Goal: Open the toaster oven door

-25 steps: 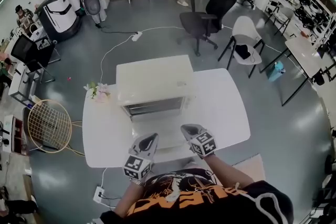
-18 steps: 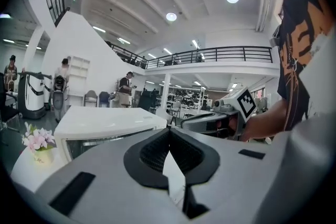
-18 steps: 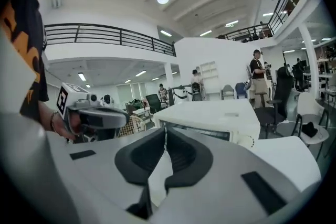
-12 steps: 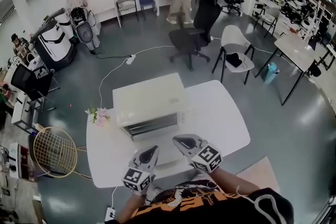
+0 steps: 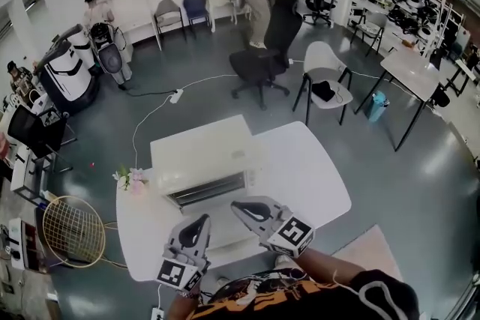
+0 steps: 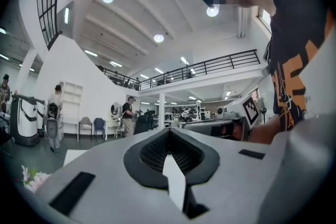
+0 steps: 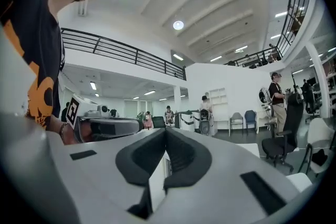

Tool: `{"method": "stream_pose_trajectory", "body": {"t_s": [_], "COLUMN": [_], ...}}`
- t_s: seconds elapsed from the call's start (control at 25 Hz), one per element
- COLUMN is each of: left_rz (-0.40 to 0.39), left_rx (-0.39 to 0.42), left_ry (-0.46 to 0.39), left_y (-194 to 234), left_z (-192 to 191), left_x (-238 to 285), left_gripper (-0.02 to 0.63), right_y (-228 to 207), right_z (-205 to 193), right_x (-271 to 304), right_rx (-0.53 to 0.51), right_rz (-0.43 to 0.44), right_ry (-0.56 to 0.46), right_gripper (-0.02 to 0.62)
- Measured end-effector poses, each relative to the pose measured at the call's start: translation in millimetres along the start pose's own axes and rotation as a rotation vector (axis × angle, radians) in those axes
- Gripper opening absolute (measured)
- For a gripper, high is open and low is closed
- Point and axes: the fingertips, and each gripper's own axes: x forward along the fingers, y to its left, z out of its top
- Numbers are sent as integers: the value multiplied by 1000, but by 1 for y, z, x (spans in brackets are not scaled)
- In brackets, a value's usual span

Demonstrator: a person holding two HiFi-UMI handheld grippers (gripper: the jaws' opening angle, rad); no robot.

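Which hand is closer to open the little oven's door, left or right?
Probably the right. The right hand-held gripper has its tip nearer the front of the toaster oven, while the left hand-held gripper sits farther back from it. Both have their jaws together and touch nothing.

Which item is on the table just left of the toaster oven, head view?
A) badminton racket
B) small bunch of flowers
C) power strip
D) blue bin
B: a small bunch of pink and white flowers sits at the table's left edge beside the toaster oven; the racket lies lower down, off the table.
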Motion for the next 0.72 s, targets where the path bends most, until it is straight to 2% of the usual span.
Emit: {"method": "stream_pose_trajectory", "body": {"t_s": [0.12, 0.2, 0.44, 0.72], "left_rz": [-44, -65, -38, 1], "left_rx": [12, 27, 1, 28], "left_ry": [-76, -89, -69, -41], "left_y": [-13, -20, -22, -9], "left_z": [22, 25, 20, 14], "left_x": [12, 20, 32, 23], "left_gripper": [23, 21, 21, 21], "right_y": [-5, -7, -10, -7], "right_z": [10, 14, 12, 9], "right_x": [-3, -5, -15, -7], "right_rx": [2, -12, -14, -4], "right_rz": [7, -1, -27, -7], "right_ry": [-41, -38, -10, -2], "right_gripper": [14, 14, 14, 14]}}
